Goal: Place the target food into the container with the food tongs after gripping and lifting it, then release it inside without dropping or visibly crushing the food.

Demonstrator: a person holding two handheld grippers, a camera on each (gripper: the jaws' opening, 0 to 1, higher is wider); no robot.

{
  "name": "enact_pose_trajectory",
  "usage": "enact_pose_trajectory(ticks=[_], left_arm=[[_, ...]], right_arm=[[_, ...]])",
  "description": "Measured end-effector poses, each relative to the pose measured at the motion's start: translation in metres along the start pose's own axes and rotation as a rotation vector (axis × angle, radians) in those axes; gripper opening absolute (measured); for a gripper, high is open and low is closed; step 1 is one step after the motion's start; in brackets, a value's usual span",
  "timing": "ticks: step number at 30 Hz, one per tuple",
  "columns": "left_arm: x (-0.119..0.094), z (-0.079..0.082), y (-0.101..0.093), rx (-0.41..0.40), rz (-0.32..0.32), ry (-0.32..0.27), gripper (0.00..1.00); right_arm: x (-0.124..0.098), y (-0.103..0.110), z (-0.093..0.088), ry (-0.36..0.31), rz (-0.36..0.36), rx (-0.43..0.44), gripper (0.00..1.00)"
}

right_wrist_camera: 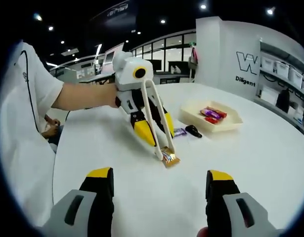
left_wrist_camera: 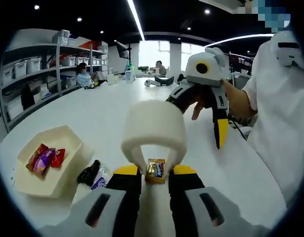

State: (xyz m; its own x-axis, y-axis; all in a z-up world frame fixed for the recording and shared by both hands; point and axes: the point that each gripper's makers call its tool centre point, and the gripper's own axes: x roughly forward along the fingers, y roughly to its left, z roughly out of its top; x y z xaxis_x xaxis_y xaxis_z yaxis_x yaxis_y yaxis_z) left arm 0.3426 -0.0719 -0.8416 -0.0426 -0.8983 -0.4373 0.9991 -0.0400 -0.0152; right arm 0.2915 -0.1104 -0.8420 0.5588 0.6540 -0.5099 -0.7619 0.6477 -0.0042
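Gold foil shows between the tips of the white food tongs (left_wrist_camera: 152,132) that my left tool (left_wrist_camera: 154,174) carries: the candy (left_wrist_camera: 155,170) is pinched there, low against the white bench (left_wrist_camera: 102,118). My left tool's yellow-tipped jaws are closed on the tongs' two arms, pressing them together. In the right gripper view the same tongs (right_wrist_camera: 155,118) slope down from that tool (right_wrist_camera: 148,129) to the candy (right_wrist_camera: 169,157), which looks to be touching the bench (right_wrist_camera: 270,158) or just off it (I cannot tell which).

My right tool (right_wrist_camera: 159,185) holds nothing; its two jaws stand wide apart over bare bench. In the left gripper view it (left_wrist_camera: 211,129) hangs off to the right, a hand around its body.

To the left, just beside my left tool, lie a small black thing (left_wrist_camera: 88,173) and a purple wrapper (left_wrist_camera: 99,180). Next to them sits the cream container (left_wrist_camera: 72,163), with red and purple wrapped sweets (left_wrist_camera: 44,158) in it. In the right gripper view the container (right_wrist_camera: 230,123) lies beyond the tongs.

Further back are shelves with bins (left_wrist_camera: 30,69) and people seated (left_wrist_camera: 85,78) at the bench's far edge.
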Motion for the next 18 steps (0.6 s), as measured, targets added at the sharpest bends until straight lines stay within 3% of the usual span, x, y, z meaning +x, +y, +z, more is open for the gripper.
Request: enact_pose_trajectory(ticks=[9,18], left_arm=[[-0.003,0.000,0.000,-0.014,0.004,-0.011,0.19],[-0.014,0.010,0.007,-0.026,0.024,-0.046,0.18]], right_arm=[[0.000,0.000,0.000,-0.001,0.000,-0.001,0.74],[-0.001,0.001,-0.001,0.000,0.000,-0.001,0.74]])
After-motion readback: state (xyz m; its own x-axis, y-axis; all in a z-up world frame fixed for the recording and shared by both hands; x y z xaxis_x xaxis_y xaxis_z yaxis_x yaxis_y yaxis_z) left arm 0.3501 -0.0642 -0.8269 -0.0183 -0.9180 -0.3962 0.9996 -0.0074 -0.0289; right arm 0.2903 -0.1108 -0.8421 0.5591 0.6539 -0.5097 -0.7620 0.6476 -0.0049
